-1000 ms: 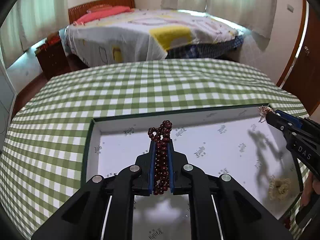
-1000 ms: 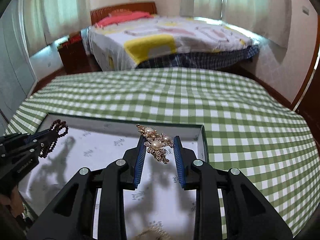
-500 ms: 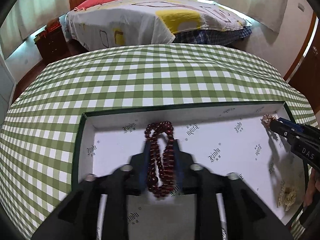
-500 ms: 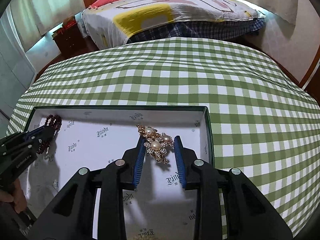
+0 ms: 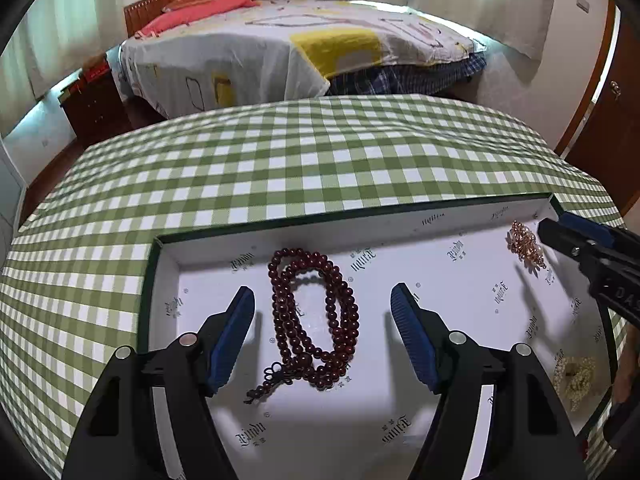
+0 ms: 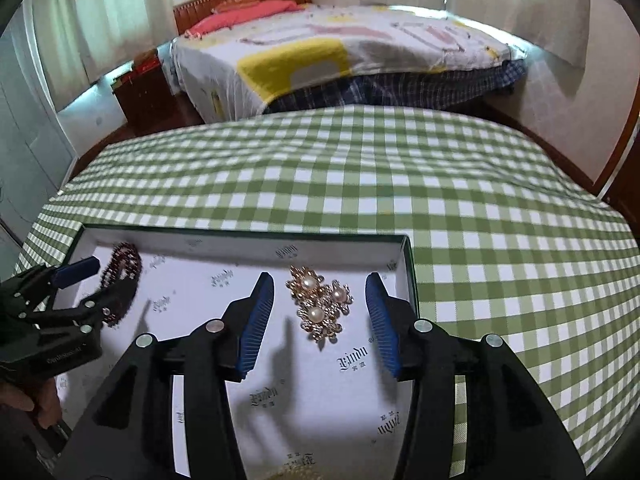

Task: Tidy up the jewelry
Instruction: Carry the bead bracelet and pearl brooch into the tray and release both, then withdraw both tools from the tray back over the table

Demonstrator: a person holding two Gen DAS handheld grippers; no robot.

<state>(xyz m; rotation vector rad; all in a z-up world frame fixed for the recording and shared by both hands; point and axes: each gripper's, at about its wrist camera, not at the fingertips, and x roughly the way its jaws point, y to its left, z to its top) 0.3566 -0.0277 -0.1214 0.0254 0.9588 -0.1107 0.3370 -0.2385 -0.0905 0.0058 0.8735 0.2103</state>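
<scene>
A dark red bead bracelet [image 5: 314, 320] lies coiled on the white floor of a shallow green-edged box [image 5: 400, 216], between the fingers of my open left gripper [image 5: 323, 300]. A gold and pearl brooch [image 6: 320, 304] lies on the box floor near its right wall, between the fingers of my open right gripper [image 6: 320, 292]. The brooch [image 5: 525, 245] also shows in the left wrist view, just left of the right gripper's fingertips [image 5: 560, 232]. The bracelet [image 6: 122, 270] shows in the right wrist view beside the left gripper [image 6: 76, 272].
The box [image 6: 411, 280] sits on a table with a green and white checked cloth [image 5: 320, 152]. A pale beaded piece [image 5: 574, 376] lies at the box's right side. A bed [image 5: 280, 52] and a nightstand [image 5: 96, 108] stand beyond the table.
Both grippers lowered into the box and opened. The bracelet dropped from the left gripper and the brooch from the right; both now lie on the box floor.
</scene>
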